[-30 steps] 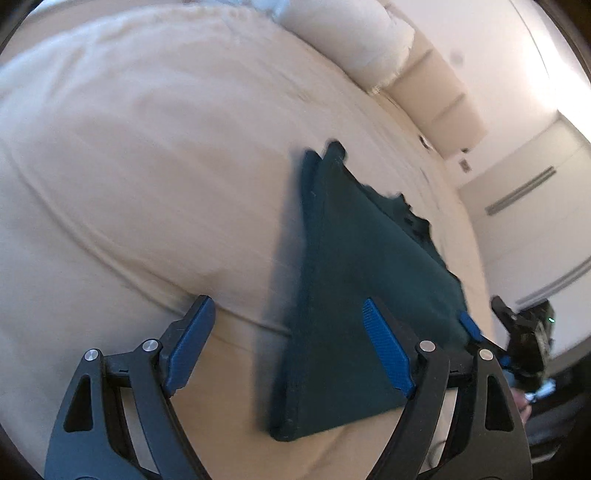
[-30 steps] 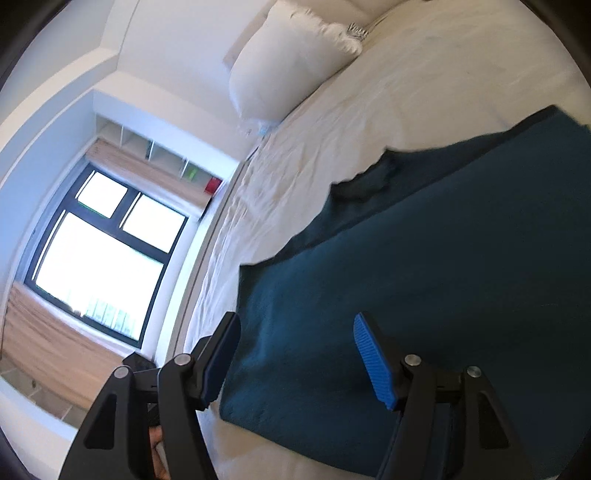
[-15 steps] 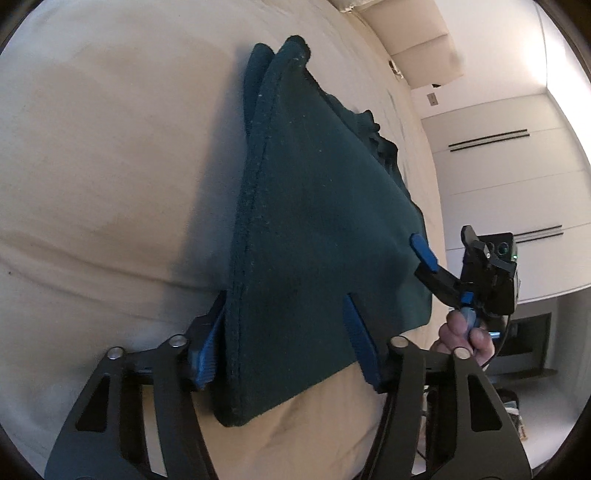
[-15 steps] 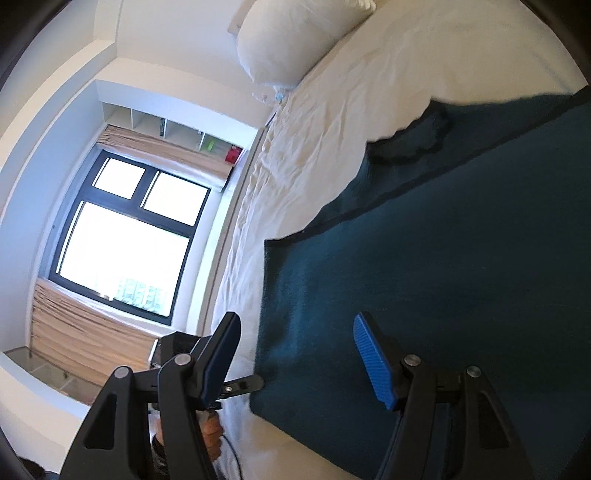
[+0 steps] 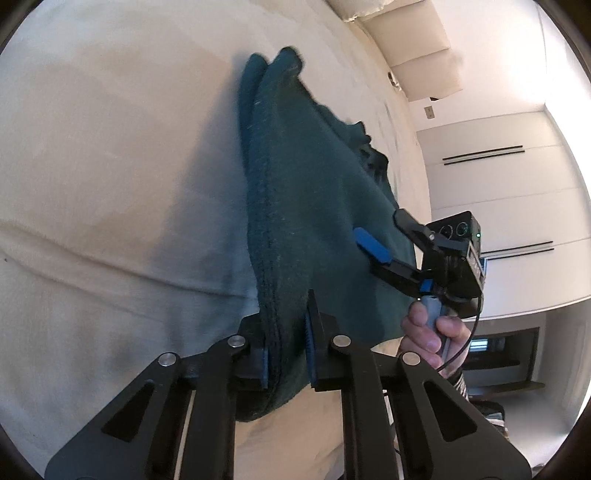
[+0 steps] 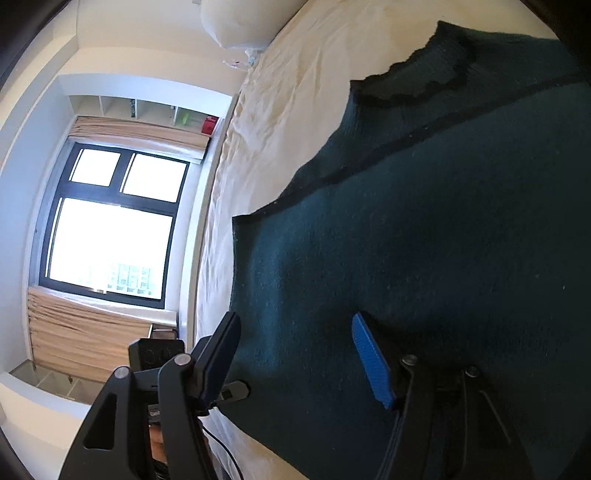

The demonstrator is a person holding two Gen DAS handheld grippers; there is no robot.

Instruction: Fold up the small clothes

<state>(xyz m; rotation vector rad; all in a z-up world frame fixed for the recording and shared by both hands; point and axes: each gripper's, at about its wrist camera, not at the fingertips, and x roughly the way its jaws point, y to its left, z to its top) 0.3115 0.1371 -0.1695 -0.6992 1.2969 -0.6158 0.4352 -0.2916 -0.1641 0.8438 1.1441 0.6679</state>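
A dark teal knitted garment (image 5: 314, 206) lies folded on a cream bed sheet (image 5: 110, 166). My left gripper (image 5: 286, 354) is shut on the garment's near corner edge, with the cloth pinched between its blue pads. My right gripper (image 6: 295, 354) is open over the garment (image 6: 424, 258), its jaws standing on either side of the near edge. The right gripper also shows in the left wrist view (image 5: 399, 251), held in a hand at the garment's far side.
A white pillow (image 6: 240, 22) lies at the head of the bed. A window (image 6: 110, 225) with beige curtains is on the left. White wardrobe doors (image 5: 498, 192) stand beyond the bed's edge.
My left gripper moved onto the garment's corner and closed on it. My right gripper moved forward over the garment's edge and stayed open.
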